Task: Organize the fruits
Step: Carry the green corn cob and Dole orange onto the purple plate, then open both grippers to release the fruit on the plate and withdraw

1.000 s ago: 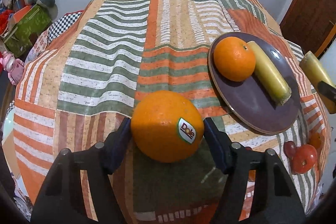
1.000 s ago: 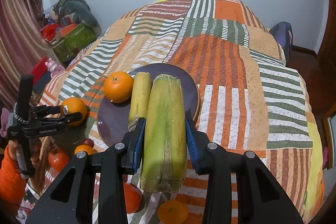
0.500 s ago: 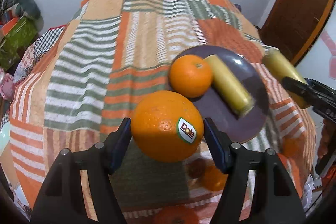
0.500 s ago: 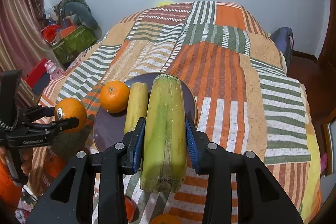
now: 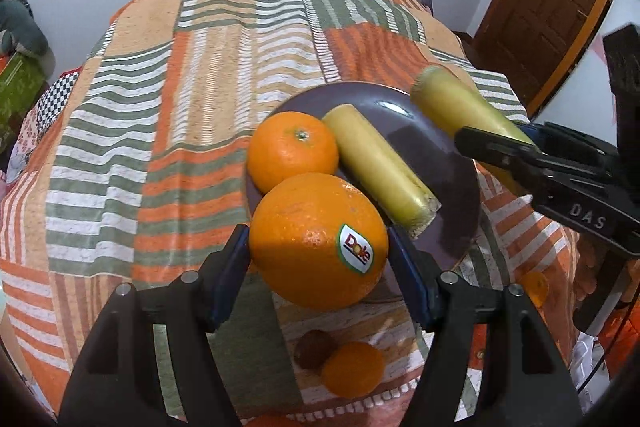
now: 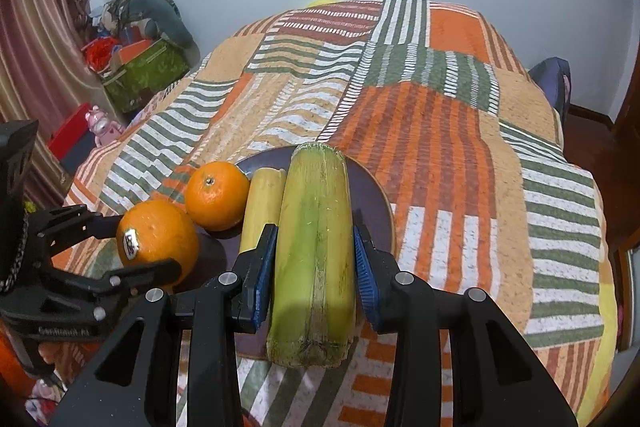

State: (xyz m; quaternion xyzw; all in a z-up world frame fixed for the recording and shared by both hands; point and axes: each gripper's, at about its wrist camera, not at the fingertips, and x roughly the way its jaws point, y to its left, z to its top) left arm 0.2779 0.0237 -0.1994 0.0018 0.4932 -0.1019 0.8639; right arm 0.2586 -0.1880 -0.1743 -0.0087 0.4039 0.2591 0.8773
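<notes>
The left gripper (image 5: 318,253) clamps a stickered orange (image 5: 318,241) across its middle above the plate's (image 5: 460,187) near edge; firm, round, likely to roll. The right gripper (image 6: 315,265) grasps a stiff yellow-green stalk (image 6: 314,259) mid-length over the plate.

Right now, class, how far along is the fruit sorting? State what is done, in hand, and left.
Done: one orange and a yellow stalk piece lie on the plate. In hand: left gripper holds the stickered orange; right gripper holds a green stalk piece. Left: small fruits on the cloth.
</notes>
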